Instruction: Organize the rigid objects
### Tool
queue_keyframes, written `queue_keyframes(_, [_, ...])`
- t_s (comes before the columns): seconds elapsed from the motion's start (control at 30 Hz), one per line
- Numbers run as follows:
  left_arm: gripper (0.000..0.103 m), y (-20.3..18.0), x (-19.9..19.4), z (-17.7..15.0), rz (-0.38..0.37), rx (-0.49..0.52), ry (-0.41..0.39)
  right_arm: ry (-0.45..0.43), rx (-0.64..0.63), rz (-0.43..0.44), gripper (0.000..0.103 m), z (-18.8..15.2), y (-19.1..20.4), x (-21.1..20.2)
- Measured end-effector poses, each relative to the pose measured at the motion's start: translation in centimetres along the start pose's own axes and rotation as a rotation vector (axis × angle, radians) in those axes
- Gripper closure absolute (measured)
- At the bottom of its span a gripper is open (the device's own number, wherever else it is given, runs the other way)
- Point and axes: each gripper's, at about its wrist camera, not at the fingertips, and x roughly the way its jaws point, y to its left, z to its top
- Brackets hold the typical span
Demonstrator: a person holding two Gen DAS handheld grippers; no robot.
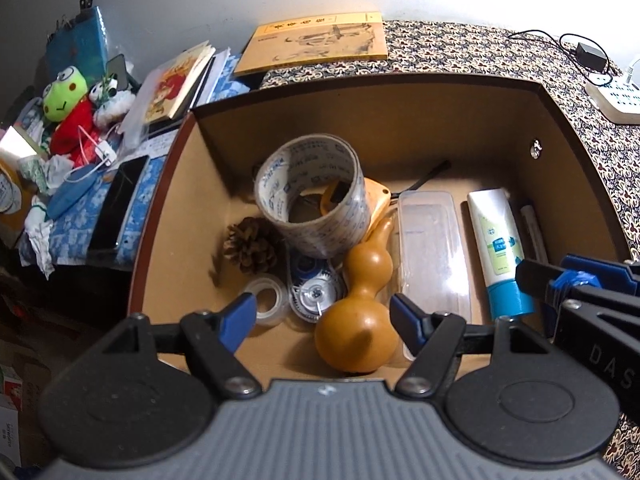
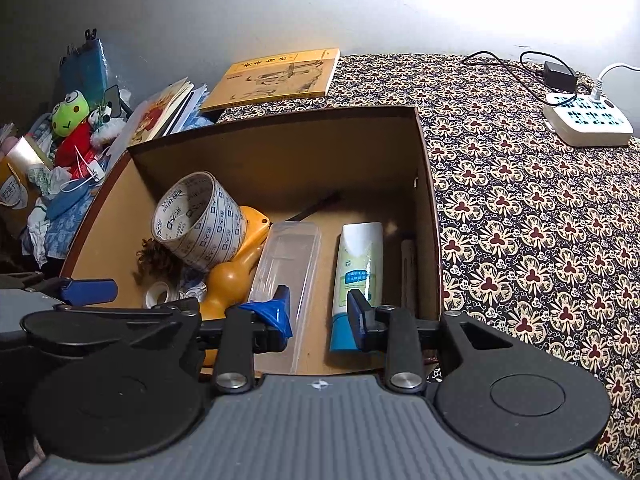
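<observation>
An open brown box (image 1: 360, 80) holds a large printed tape roll (image 1: 316, 196), a pine cone (image 1: 250, 244), a small clear tape roll (image 1: 266, 300), a correction tape (image 1: 316, 292), a tan gourd (image 1: 360, 304), a clear plastic case (image 1: 432, 248) and a white tube with a blue cap (image 1: 500, 244). My left gripper (image 1: 322, 316) is open over the box's near edge, and the gourd's round end shows between its fingers. My right gripper (image 2: 320, 314) is open and holds nothing. It hovers between the clear case (image 2: 288, 264) and the tube (image 2: 356, 272).
The box (image 2: 280, 120) stands on a patterned cloth (image 2: 520, 220). A yellow book (image 1: 316, 44) lies behind it. A power strip (image 2: 588, 124) with a black adaptor (image 2: 558, 74) sits at the far right. To the left are a frog plush (image 1: 66, 96), books and a dark phone (image 1: 120, 200).
</observation>
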Motion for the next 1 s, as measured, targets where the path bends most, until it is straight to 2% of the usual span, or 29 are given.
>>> queue_keyframes(0.3, [0.031, 0.1, -2.8, -0.2, 0.007, -0.022, -0.061, -0.028, -0.021, 0.029, 0.089, -0.3, -0.1, -1.9])
queue_keyframes(0.6, [0.031, -2.2, -7.1, -1.6, 0.031, -0.013, -0.117, -0.054, 0.013, 0.074, 0.088, -1.3, -2.4, -5.1])
queue_keyframes(0.8, [0.031, -5.2, -8.4, -3.3, 0.024, 0.007, -0.092, -0.046, 0.016, 0.072, 0.087, -2.7, -4.4, -6.6])
queue_keyframes(1.0, [0.03, -8.3, -8.7, -5.1, 0.012, 0.016, -0.057, -0.024, 0.011, 0.035, 0.087, -4.5, -6.9, -7.6])
